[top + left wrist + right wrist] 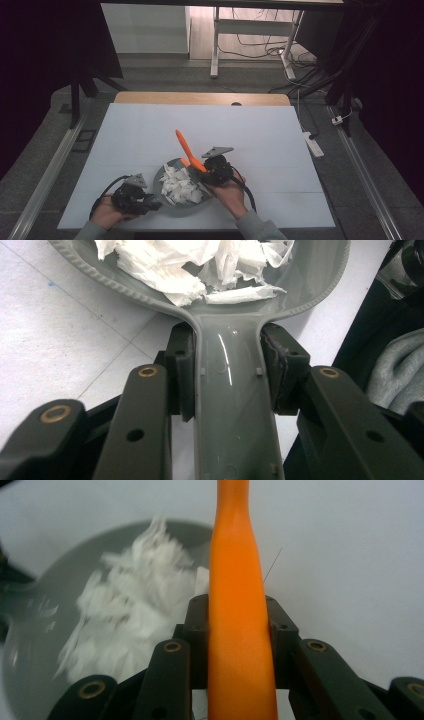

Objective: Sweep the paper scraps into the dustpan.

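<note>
Grey pan (172,200) of torn white paper (179,187), gripped by its handle.
Left gripper (227,372) pinches the handle; right gripper (239,630) pinches an orange stick (239,600) beside the paper.

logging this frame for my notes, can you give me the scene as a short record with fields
surface: white table top
pan: grey pan, handle toward the left gripper
contents: torn white paper pieces piled inside
left gripper: left gripper shut on the pan's handle
right gripper: right gripper shut on the orange handle, a tool with its working end at the pan
</note>
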{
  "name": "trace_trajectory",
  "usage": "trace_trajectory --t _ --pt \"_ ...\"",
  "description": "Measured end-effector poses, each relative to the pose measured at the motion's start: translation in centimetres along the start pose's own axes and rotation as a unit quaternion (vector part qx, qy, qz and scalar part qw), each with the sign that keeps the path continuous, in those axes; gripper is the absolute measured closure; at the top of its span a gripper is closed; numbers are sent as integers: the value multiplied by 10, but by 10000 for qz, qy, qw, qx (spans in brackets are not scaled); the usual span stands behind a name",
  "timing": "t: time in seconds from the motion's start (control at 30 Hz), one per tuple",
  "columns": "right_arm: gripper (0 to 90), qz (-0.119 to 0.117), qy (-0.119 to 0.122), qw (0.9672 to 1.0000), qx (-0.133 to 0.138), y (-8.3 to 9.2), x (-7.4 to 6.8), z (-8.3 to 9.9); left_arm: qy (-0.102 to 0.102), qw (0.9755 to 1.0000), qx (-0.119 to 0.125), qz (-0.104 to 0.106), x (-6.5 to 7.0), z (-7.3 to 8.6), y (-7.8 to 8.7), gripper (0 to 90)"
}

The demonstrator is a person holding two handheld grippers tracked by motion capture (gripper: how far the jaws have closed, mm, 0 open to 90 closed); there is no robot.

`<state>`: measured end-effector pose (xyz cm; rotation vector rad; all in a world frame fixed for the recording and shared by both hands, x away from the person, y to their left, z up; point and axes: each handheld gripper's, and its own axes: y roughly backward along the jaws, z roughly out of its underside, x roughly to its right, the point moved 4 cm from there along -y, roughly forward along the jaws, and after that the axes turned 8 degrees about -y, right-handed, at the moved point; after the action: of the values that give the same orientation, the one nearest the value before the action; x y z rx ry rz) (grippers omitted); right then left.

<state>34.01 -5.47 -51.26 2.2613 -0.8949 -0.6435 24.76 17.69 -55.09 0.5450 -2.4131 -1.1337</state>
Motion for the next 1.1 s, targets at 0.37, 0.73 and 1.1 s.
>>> trace_trajectory --t 0.37,0.73,1.1 --pt "703 -203 357 9985 358 -4 -31 1 9 10000 -14 15 -1 1 0 614" --pt "702 -301 132 9971 685 43 -14 -13 39 10000 -22 6 -1 0 -1 614" --pt "703 724 -284 9952 586 21 62 -9 18 10000 -14 19 -1 1 -1 614"
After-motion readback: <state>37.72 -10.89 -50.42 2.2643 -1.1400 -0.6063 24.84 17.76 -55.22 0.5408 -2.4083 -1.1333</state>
